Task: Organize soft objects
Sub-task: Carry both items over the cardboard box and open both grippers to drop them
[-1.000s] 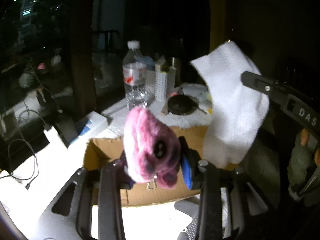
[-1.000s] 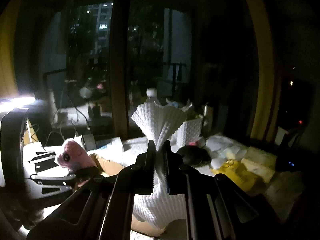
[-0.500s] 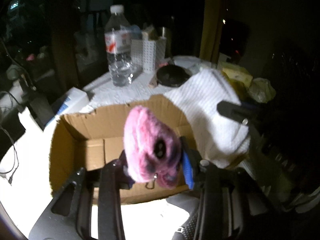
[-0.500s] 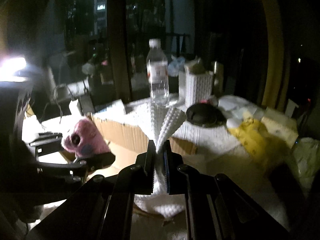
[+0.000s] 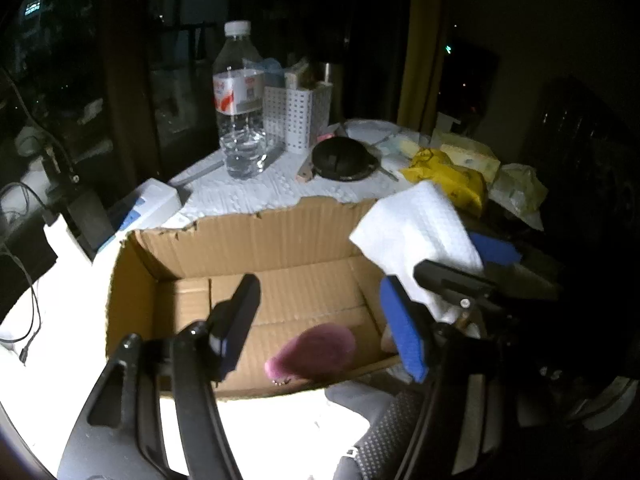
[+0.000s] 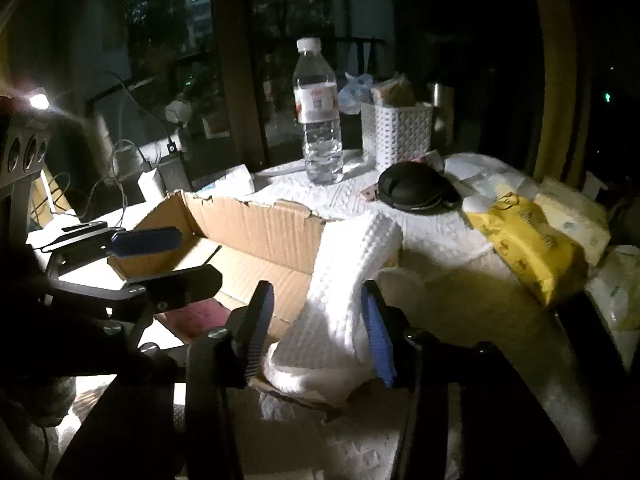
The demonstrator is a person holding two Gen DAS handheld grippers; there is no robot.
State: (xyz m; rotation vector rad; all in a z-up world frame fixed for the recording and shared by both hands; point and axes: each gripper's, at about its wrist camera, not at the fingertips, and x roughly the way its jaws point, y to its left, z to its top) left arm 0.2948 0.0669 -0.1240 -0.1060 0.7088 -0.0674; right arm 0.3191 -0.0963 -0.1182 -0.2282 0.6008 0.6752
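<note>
An open cardboard box [image 5: 256, 236] stands on the table. A pink plush toy [image 5: 312, 352] lies on the box floor near its front wall; it also shows in the right wrist view [image 6: 196, 316]. My left gripper [image 5: 320, 320] is open above the box, empty. A white waffle cloth [image 6: 344, 288] hangs over the box's right wall, and it shows in the left wrist view [image 5: 416, 236]. My right gripper [image 6: 316, 324] is open with its jaws on either side of the cloth, not clamping it.
Behind the box stand a water bottle [image 5: 240, 104], a white perforated basket [image 5: 296, 116] and a black round case [image 5: 344, 158]. A yellow packet [image 6: 528, 240] and tissue packs lie at the right. Cables and a white box [image 5: 148, 204] are at the left.
Both grippers opened. The pink plush dropped from my left gripper into the box. The white cloth left my right gripper and now drapes over the box's right wall.
</note>
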